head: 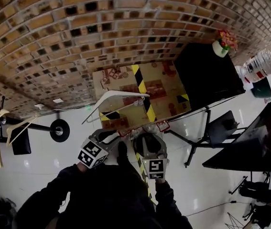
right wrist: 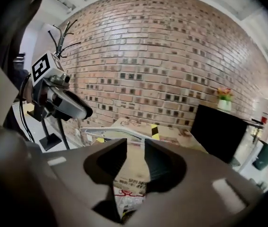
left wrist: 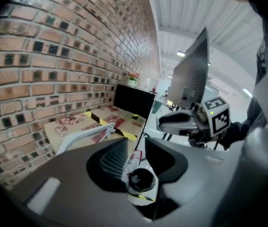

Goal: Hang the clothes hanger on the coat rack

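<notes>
The white plastic clothes hanger (head: 121,94) lies flat and untouched on the cardboard-covered table with yellow-black tape (head: 166,92). The left gripper (left wrist: 136,143) and right gripper (right wrist: 136,144) hover short of it, jaws spread with nothing between them. The hanger's hook is hard to make out. A pinch near the neck would probably leave it free for the black coat rack (head: 59,130).

I can't read any words or numbers here. The cardboard sheet (head: 160,87) has red print, but it is too blurry for me. The left marker cube (head: 92,154) and the right marker cube (head: 155,168) show only black and white square patterns, no letters.
</notes>
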A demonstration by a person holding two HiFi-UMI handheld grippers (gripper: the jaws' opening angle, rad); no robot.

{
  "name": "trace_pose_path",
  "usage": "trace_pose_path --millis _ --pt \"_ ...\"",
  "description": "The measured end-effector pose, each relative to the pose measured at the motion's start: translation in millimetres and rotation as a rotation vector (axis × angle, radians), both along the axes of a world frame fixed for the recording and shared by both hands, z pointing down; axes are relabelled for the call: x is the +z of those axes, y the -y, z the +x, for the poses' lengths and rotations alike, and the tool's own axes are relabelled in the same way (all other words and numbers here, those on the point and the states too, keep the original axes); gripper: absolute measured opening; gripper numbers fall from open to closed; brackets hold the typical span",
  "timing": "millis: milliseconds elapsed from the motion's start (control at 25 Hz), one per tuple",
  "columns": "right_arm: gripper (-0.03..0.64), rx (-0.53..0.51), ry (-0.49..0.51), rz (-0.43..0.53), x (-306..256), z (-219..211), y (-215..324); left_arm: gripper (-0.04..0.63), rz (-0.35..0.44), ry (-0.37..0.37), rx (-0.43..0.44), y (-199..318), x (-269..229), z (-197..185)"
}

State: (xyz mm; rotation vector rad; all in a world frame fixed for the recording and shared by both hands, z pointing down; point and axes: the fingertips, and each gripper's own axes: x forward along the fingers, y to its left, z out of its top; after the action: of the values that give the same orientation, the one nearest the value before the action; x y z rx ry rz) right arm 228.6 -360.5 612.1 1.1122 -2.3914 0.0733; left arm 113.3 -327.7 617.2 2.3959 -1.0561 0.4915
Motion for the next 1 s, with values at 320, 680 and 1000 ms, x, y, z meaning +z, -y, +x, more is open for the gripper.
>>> trace_pose_path --millis 320,680,1000 --pt "0.136 -0.392 -0.081 -0.013 33.6 -55.9 102.6 0.164 -0.017 0.031 -0.225 47.7 0.8 -11.3" --pt "0.155 -0.766 -0.312 -0.033 97.2 -143.8 164.1 0.167 -0.044 0.038 -0.457 36.5 2.2 -50.6" --pt "0.16 -1.0 -0.606 -0.154 175.2 -172.2 192.7 0.167 -0.077 0.047 -0.62 2.3 2.9 -81.0"
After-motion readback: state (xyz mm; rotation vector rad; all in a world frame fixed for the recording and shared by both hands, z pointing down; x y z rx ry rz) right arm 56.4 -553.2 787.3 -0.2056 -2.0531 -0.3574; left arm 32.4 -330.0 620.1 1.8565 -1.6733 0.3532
